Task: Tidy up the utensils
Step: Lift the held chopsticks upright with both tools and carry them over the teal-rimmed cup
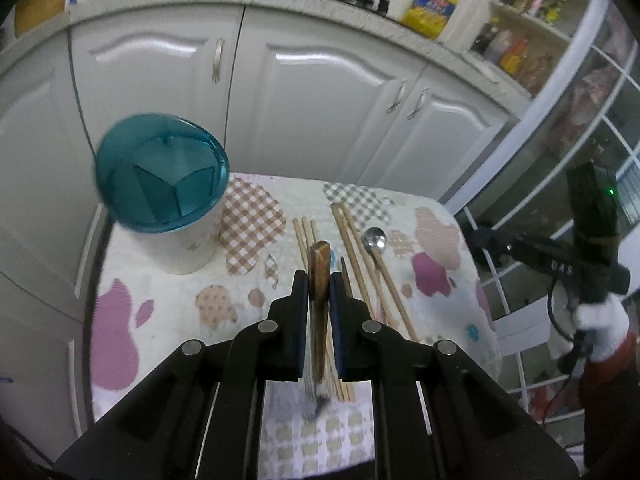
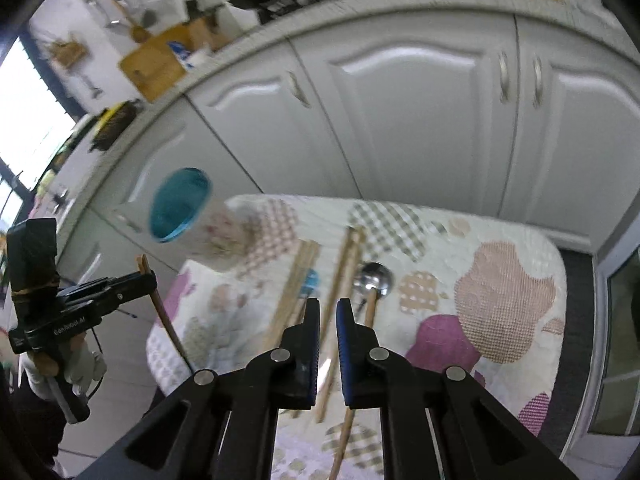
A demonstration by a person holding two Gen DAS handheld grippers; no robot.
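Looking along the left gripper (image 1: 319, 280), its jaws are clamped on a flat wooden handle (image 1: 318, 268) that stands up between the pads, lifted above the quilted table (image 1: 132, 320). Beyond it on the cloth lie loose chopsticks (image 1: 305, 236), a longer wooden pair (image 1: 360, 264) and a spoon (image 1: 374, 238); the holder (image 1: 160, 178), with its blue divided top, stands at the far left corner. At the right edge a gloved hand (image 1: 600, 328) carries the other gripper. From the right wrist, the right gripper (image 2: 328, 312) is nearly closed and grasps nothing – only a narrow gap shows between the pads, with the spoon (image 2: 374, 276) and chopsticks (image 2: 298, 280) on the table below it. The left gripper (image 2: 138, 276) appears at left, gripping its utensil near the top so the long shaft hangs down at a slant. That high, off-centre hold is the risk – the piece could swing or slip in the pads, strike the holder's rim or divider, and tip the holder (image 2: 180, 204) or drop to the floor.
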